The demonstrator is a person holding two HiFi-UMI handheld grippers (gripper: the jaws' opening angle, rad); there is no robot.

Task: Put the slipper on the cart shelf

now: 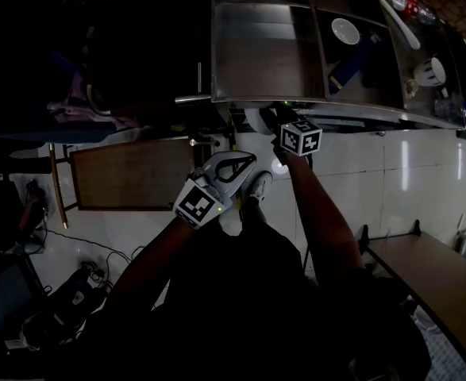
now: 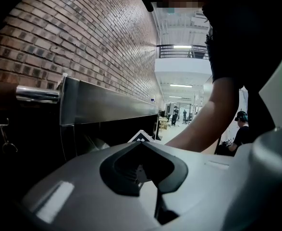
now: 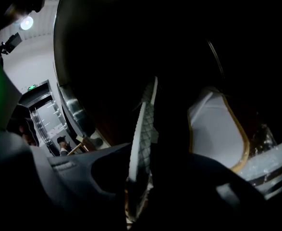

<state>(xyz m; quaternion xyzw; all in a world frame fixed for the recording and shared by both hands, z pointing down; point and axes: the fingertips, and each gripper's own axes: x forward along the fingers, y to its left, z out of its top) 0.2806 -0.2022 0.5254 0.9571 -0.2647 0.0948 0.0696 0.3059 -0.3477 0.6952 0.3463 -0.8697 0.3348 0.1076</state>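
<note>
At the far left of the head view stands a brown rectangular wooden table (image 1: 133, 173), low beside the cart. Just right of it I carry my left gripper (image 1: 244, 163), pointing toward the cart's near edge. Its grey fingers (image 2: 83, 186) are clenched tip to tip with nothing between them. Past them, in the left gripper view, a red brick wall (image 2: 83, 42) runs away on the left. In front of it are the cart's round steel handle bar (image 2: 35, 94) and the shiny rim of its top.

The stainless steel cart (image 1: 264, 54) fills the far middle of the scene, its top split into trays. A small white bowl (image 1: 345, 30) sits in one of the right-hand trays.

Further right, my right gripper (image 3: 143, 177) reaches in under the cart's top, where it is very dark. Its fingers (image 3: 83, 172) are grasping the white slipper (image 3: 144, 129). I hold it edge-on, so its thin sole with the grid pattern runs up between them. Just right of it lies a second white slipper with a gold-coloured trim (image 3: 213, 129), on a dark surface under the cart top. I cannot tell whether the two touch.
</note>
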